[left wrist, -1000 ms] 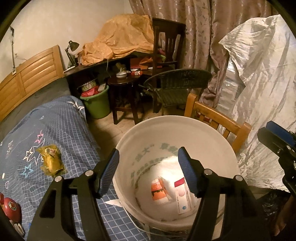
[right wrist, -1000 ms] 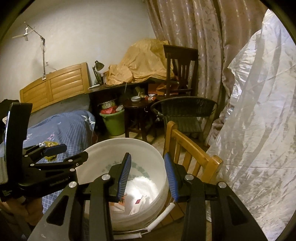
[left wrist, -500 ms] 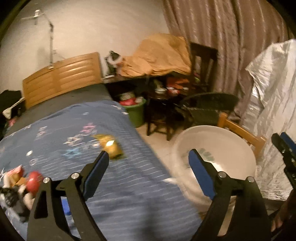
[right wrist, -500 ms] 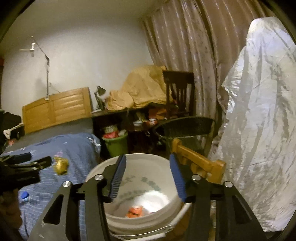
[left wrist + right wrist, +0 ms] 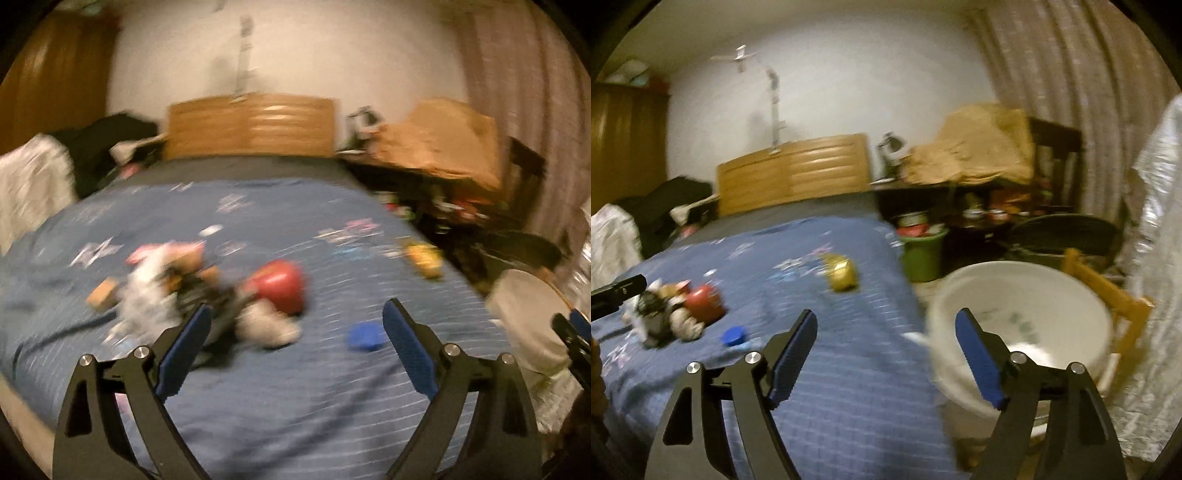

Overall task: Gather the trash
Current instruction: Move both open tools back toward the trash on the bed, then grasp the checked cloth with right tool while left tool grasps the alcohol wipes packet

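Blue bedspread (image 5: 295, 398) carries scattered litter (image 5: 177, 284); white bucket (image 5: 1027, 295) stands beside.

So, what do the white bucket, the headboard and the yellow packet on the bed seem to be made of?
White bucket: probably plastic, with a smooth, matte, thin wall and printed green lettering inside.
Headboard: wood or wood veneer, warm orange-brown with horizontal slats and a slight sheen.
Yellow packet: likely foil or plastic film, since it is crumpled and glossy; blur leaves this open.
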